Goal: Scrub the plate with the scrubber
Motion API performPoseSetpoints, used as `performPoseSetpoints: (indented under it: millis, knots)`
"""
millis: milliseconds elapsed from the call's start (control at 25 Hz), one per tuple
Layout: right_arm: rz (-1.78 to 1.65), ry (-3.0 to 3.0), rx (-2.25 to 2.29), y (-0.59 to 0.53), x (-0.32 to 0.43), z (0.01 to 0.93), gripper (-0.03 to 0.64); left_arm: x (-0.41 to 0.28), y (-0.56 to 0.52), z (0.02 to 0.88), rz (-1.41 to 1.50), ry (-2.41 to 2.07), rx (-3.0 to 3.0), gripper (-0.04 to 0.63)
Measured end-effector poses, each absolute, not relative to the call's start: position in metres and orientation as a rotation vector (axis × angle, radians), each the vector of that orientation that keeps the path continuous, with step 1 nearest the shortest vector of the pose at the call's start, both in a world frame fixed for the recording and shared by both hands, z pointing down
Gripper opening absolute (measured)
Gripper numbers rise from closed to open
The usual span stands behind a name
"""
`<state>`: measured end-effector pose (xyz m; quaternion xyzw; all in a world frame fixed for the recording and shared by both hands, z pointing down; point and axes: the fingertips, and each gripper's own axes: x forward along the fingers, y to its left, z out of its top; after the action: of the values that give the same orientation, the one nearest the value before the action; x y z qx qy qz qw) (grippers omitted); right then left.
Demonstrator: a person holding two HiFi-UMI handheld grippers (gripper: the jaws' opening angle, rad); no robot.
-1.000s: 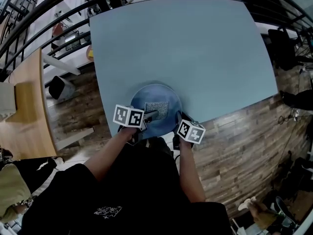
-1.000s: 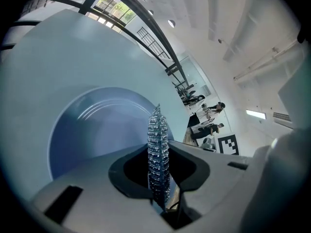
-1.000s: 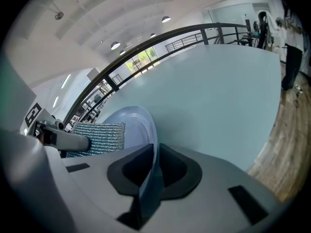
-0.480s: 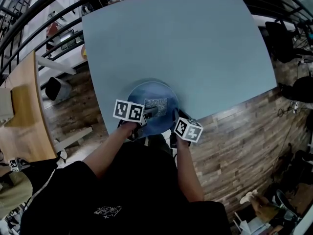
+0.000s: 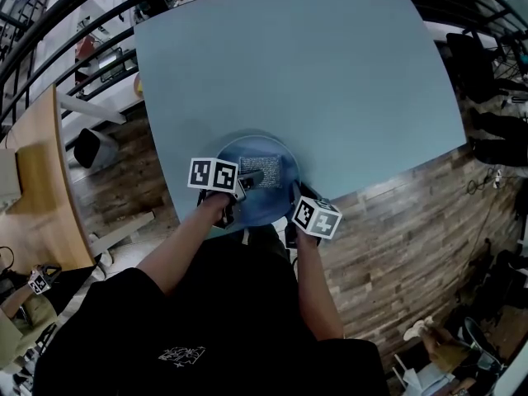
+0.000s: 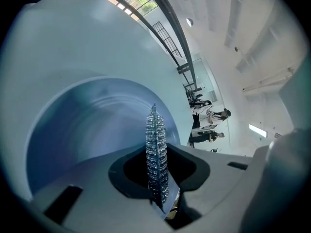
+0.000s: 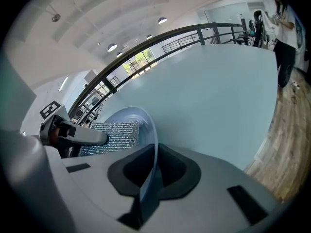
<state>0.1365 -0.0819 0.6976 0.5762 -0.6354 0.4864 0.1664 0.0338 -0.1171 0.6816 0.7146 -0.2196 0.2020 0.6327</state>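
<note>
A blue plate (image 5: pixel 276 200) lies at the near edge of the light-blue table (image 5: pixel 313 81). My right gripper (image 5: pixel 294 196) is shut on the plate's right rim; in the right gripper view the rim (image 7: pixel 151 152) runs edge-on between the jaws. My left gripper (image 5: pixel 247 177) is shut on a silver mesh scrubber (image 5: pixel 262 172), which rests flat on the plate's middle. The left gripper view has the scrubber (image 6: pixel 156 144) edge-on between the jaws, over the plate's hollow (image 6: pixel 82 125). From the right gripper view, the scrubber (image 7: pixel 111 136) and left gripper (image 7: pixel 73 135) lie on the plate.
The table's near edge runs just under the plate, with wooden floor (image 5: pixel 388 229) beyond it. A wooden bench (image 5: pixel 41 188) stands at the left. A black railing (image 7: pixel 160 42) rims the far side. People stand far off (image 6: pixel 214 125).
The left gripper has slid the scrubber a little farther from me across the plate. The right gripper keeps its hold on the rim.
</note>
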Motion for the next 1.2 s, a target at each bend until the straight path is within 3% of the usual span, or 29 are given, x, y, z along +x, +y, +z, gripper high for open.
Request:
performPoseSetpoints:
  millis: [600,1200]
  knots:
    - [1.374,-1.819,1.624,-0.083,0.133,0.695,0.028,-0.028,-0.152,0.677,0.36,-0.691,1.571,0.092]
    - [1.36,-1.836,1.587,-0.082,0.133,0.695,0.028,-0.065,-0.139,0.668,0.515,-0.795,1.533,0.093]
